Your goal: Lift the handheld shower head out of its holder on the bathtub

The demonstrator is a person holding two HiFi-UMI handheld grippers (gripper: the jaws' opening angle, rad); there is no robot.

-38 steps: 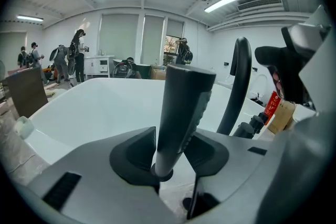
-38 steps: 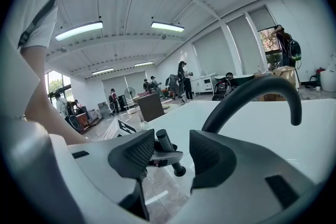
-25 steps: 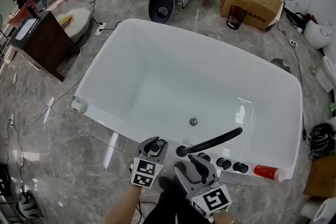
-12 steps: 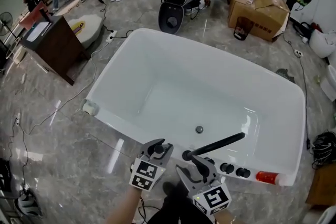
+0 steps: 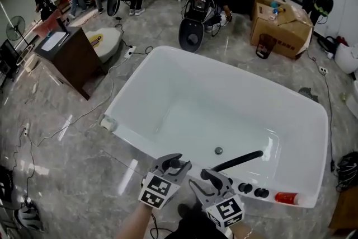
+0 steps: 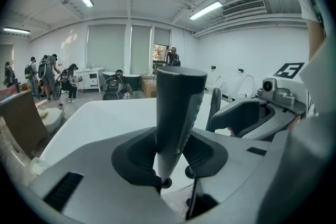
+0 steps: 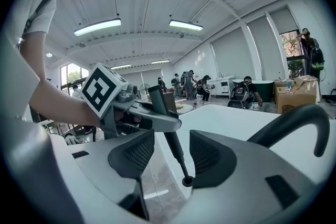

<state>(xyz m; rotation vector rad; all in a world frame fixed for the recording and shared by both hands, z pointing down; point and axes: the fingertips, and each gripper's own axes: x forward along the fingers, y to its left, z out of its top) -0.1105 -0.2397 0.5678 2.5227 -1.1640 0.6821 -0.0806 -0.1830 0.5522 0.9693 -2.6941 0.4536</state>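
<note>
The shower head [image 6: 176,113], a dark tapered wand, stands nearly upright between the pads of the left hand-held gripper [image 5: 174,164], which is clamped around its lower body. The narrow tail end hangs free below the pads. The wand looks clear of its holder, which no view shows plainly, so the lift seems largely done. Gripping low on the taper keeps the broad top balanced above the jaws.

The right hand-held gripper [image 5: 215,178] is just beside it. Its jaws are moderately wide, and the wand's thin tail shows in the gap without touching either pad. It is probably ready to steady the wand, but it carries nothing.

Both are held above the near rim of the white bathtub [image 5: 130,85], close to the black spout [image 5: 238,160] and the knobs [image 5: 244,188].
</note>
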